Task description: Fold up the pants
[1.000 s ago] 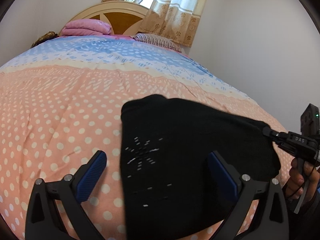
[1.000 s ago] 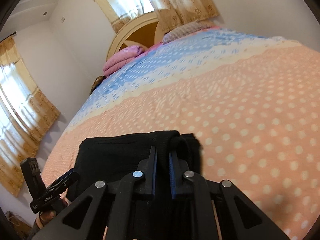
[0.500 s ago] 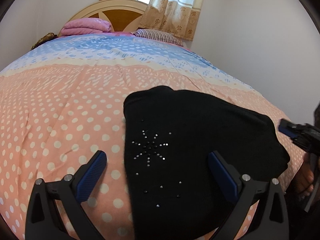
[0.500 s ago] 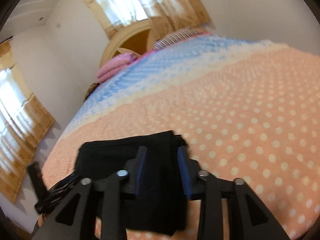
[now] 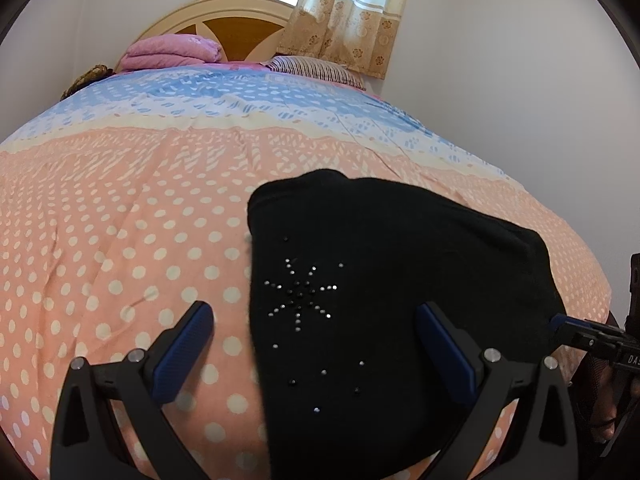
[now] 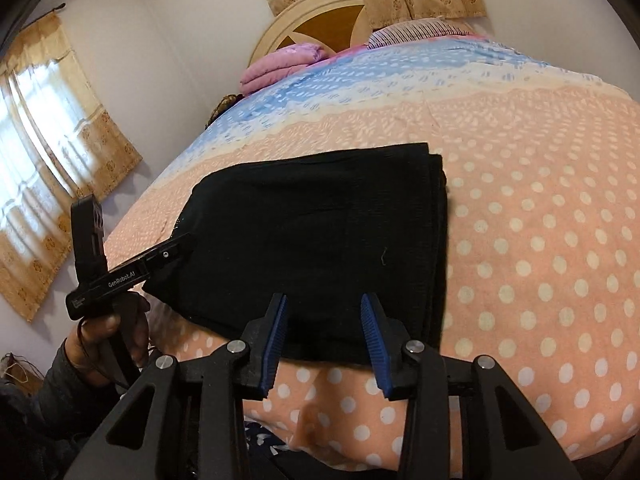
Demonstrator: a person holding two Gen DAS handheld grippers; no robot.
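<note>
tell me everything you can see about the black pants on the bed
The black pants are a soft, knit-looking dark fabric, folded into a compact, roughly rectangular stack lying flat on the polka-dot bedspread near the bed's foot edge. Layered folded edges show along one side. Small rhinestones form a starburst on the top layer, with a few scattered below. Both the left gripper and the right gripper are open, holding nothing; the pants lie released.

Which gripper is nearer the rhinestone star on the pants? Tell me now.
Left. The left gripper frames the rhinestone star between its open fingers; the right gripper is off at the pants' opposite edge.
</note>
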